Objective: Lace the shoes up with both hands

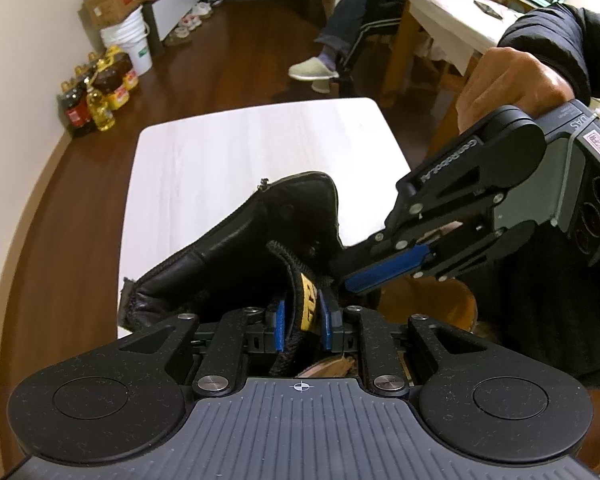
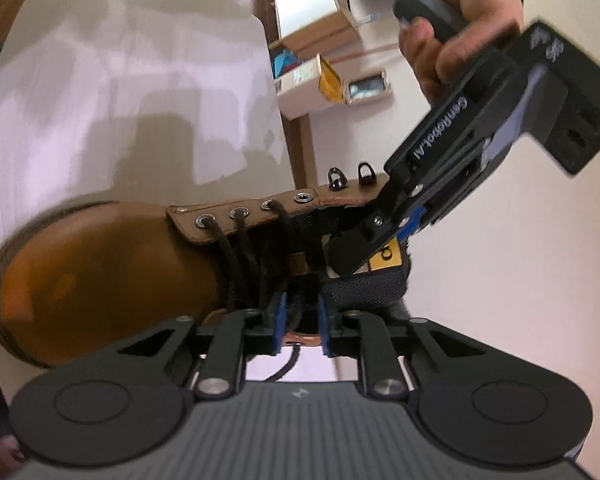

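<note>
A brown leather boot (image 2: 100, 272) lies on the white table (image 2: 120, 100), toe to the left in the right wrist view. A dark lace (image 2: 240, 248) runs through its three lowest eyelets; the upper eyelet and hooks (image 2: 336, 178) are bare. My left gripper (image 1: 303, 326) is shut on the boot's black tongue (image 1: 296, 280) at its yellow label, and it reaches in from the upper right as left gripper (image 2: 360, 260) in the right wrist view. My right gripper (image 2: 301, 322) stands a little open at the lacing, with a lace strand (image 2: 290, 364) loose between its pads. It enters as right gripper (image 1: 350, 274) beside the tongue.
A person sits at another table (image 1: 440, 12) at the back right, feet on the wooden floor. Oil bottles (image 1: 96, 96), white buckets (image 1: 128, 40) and a cardboard box line the left wall. Bare tabletop (image 1: 240, 152) lies beyond the boot. A low shelf (image 2: 320, 76) stands past the table.
</note>
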Available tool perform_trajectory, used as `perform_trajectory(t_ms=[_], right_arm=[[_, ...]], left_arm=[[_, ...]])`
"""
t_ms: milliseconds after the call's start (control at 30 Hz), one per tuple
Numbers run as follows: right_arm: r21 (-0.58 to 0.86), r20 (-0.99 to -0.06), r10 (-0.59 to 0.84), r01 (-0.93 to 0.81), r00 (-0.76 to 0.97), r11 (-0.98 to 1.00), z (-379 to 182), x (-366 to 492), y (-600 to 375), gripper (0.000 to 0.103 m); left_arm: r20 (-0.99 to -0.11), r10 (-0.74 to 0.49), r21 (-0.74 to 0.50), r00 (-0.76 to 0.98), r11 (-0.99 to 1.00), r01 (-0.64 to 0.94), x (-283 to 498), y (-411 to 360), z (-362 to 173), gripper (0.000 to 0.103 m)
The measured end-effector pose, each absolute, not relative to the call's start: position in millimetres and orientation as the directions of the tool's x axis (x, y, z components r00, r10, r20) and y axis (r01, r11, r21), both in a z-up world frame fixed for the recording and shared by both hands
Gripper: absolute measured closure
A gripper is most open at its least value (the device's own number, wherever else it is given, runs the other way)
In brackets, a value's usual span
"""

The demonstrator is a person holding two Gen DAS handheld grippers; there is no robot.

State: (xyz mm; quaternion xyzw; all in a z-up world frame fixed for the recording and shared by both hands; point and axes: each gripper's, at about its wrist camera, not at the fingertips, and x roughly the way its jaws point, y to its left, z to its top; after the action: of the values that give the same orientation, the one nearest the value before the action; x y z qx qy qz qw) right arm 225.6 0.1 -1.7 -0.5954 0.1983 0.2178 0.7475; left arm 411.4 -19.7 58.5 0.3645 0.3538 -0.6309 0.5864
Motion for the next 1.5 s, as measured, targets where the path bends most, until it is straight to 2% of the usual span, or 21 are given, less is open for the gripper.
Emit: perform_trajectory(t_ms=[33,67,167,333,467,567,700,967,1033,1133,1200,1267,1400,1500], right_arm=[[-0.794,-0.568,0.080,-0.571,0.819,0.211,-1.0,228.3,1.0,0.090],[-0.785,-0.578,0.073,-0.578,0.813,0.223,-0.7,230.7,1.3,0.100],[-0.769,-0.591,0.065,-0.586,0.804,0.256,-0.9,238.2,0.2,0.100],[-0.813,-0.520,0.169,-0.546,0.837,0.204,-15.1,239.3,-1.2,0.101],[-0.810,-0.523,0.189,-0.554,0.831,0.191,-17.4,239.4,-7.3,0.100],[-0.823,-0.513,0.191,-0.543,0.837,0.169,-19.5,235.5,-11.3,0.096],[-0.831,-0.487,0.197,-0.521,0.851,0.194,-14.2,220.2,-19.7,0.081],[-0.809,-0.442,0.230,-0.496,0.867,0.316,-7.1,200.5,-38.0,0.075],[-0.778,-0.436,0.258,-0.505,0.862,0.375,-4.5,200.5,-45.6,0.075],[-0.681,-0.445,0.344,-0.562,0.827,0.470,12.8,199.7,-63.6,0.064],[-0.606,-0.456,0.395,-0.603,0.798,0.518,25.8,203.0,-76.5,0.064],[-0.533,-0.459,0.454,-0.645,0.764,0.547,43.8,209.4,-92.9,0.064],[-0.421,-0.492,0.548,-0.736,0.676,0.530,79.1,232.1,-109.5,0.063],[-0.294,-0.543,0.626,-0.825,0.560,0.483,102.3,280.7,-111.9,0.063]], left_arm=[[-0.874,-0.483,-0.018,-0.047,-0.063,0.998,411.2,-19.6,58.4,0.084],[-0.873,-0.485,-0.018,-0.047,-0.065,0.998,411.0,-19.6,58.3,0.084],[-0.872,-0.488,-0.018,-0.049,-0.069,0.997,411.1,-20.8,57.5,0.084],[-0.875,-0.482,-0.019,-0.053,-0.076,0.997,412.1,-20.4,56.0,0.086],[-0.873,-0.485,-0.033,-0.060,-0.064,0.997,415.7,-20.5,54.5,0.084],[-0.876,-0.480,-0.028,-0.051,-0.055,0.998,414.9,-22.2,55.5,0.079],[-0.874,-0.485,-0.005,-0.016,-0.024,1.000,410.4,-22.5,60.3,0.071],[-0.831,-0.541,0.129,0.131,0.042,0.991,375.2,-5.9,93.0,0.053],[-0.802,-0.558,0.215,0.214,0.065,0.974,351.0,0.7,100.0,0.045],[-0.730,-0.605,0.308,0.318,0.123,0.943,316.6,11.9,101.7,0.033],[-0.668,-0.626,0.356,0.402,0.205,0.912,295.9,21.2,96.5,0.020],[-0.619,-0.638,0.376,0.458,0.270,0.886,280.6,29.3,91.0,0.014],[-0.485,-0.610,0.420,0.627,0.466,0.779,243.9,49.6,57.7,0.010],[-0.432,-0.592,0.380,0.680,0.564,0.733,233.0,58.3,38.9,0.010]])
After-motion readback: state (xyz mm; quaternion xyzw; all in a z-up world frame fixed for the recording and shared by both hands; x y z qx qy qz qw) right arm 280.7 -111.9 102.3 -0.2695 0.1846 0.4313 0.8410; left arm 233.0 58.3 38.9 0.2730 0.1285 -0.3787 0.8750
